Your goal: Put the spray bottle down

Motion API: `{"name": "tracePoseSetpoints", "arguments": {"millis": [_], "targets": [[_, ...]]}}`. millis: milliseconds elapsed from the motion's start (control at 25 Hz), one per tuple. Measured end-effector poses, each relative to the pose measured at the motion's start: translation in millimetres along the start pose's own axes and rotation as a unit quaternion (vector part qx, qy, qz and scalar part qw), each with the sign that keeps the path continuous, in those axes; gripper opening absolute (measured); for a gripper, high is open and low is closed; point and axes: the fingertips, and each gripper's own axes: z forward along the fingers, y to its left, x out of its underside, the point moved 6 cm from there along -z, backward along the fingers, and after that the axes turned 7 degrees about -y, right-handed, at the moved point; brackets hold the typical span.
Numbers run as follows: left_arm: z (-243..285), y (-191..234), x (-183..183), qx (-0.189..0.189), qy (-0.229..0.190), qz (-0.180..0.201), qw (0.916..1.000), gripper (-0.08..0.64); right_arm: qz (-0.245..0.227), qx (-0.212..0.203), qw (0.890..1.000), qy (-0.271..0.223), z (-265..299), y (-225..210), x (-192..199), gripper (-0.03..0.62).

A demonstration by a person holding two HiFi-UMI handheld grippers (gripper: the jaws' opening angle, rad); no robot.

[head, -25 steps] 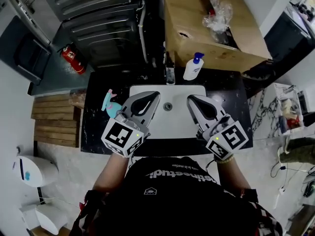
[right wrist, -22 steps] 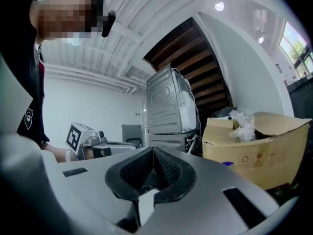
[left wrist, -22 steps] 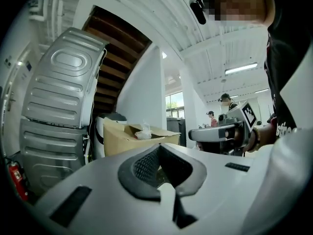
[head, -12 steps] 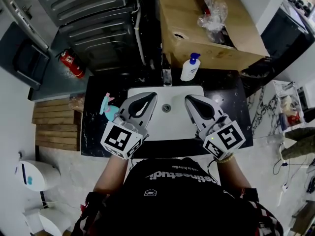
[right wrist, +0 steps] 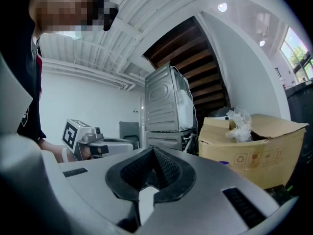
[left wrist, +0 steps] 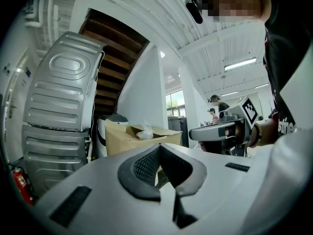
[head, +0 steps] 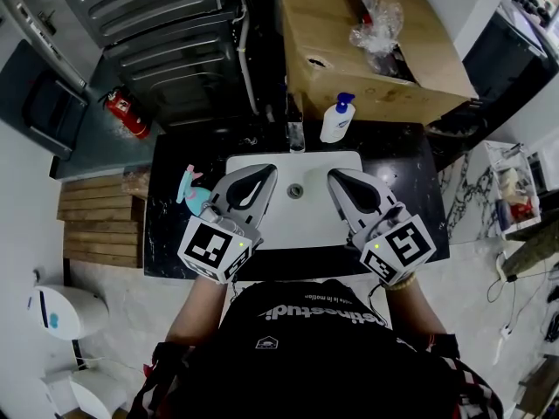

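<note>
A teal spray bottle [head: 193,193] with a pink trigger stands on the black counter [head: 170,225], left of the white sink [head: 297,216]. My left gripper's body partly hides it. My left gripper [head: 263,172] is held level over the sink's left half, shut with nothing in it; its tips [left wrist: 159,149] meet. My right gripper [head: 335,176] hovers over the sink's right half, also shut and empty, tips [right wrist: 154,152] together. Each gripper shows in the other's view: the right gripper [left wrist: 217,131] and the left gripper [right wrist: 100,146]. Neither touches the bottle.
A white pump bottle [head: 336,119] with a blue top stands behind the sink beside the faucet [head: 295,135]. A big cardboard box [head: 367,51] sits behind it, stacked grey machines [head: 175,42] at back left. A red fire extinguisher [head: 127,116] and wooden pallet [head: 96,225] lie left.
</note>
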Motion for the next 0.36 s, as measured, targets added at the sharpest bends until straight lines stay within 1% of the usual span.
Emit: {"name": "tracePoseSetpoints", "arguments": {"millis": [360], "targets": [[-1.8,2.6,0.4,-0.001,0.002,0.003,1.0,0.012,0.002,-0.001,1.0,-0.002,4.2,1.6,0.6,0.037]]}}
